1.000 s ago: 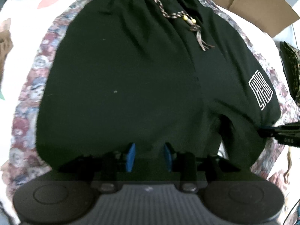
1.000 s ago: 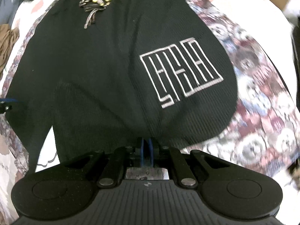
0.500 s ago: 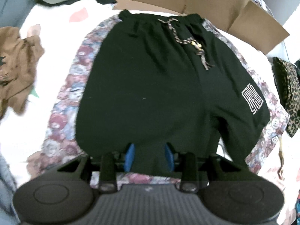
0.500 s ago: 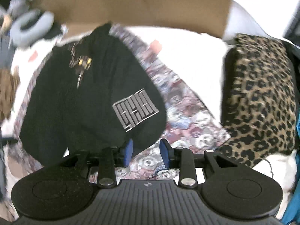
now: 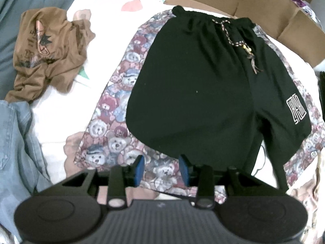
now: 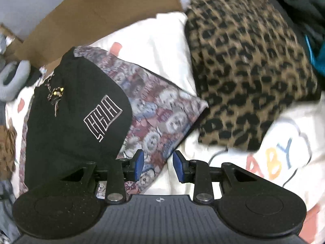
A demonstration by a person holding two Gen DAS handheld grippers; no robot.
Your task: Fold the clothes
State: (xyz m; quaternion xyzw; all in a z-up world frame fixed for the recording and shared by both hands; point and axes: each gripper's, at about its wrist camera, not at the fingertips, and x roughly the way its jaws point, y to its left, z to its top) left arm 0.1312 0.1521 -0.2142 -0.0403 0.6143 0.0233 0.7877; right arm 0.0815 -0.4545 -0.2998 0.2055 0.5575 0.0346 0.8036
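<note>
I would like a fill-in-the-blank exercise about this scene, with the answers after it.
1. The black shorts lie flat on a cloth printed with ____.
2. The crumpled shirt beside them is ____ in colour.
3. The folded fabric in the right wrist view has a ____ print.
4. Between the pads of the left claw there is ____ held.

Answers: teddy bears; brown; leopard; nothing

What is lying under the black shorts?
Under the black shorts lies a teddy-bear print cloth, showing along both sides and the hem. Its middle is covered, so anything else beneath cannot be seen.
</note>
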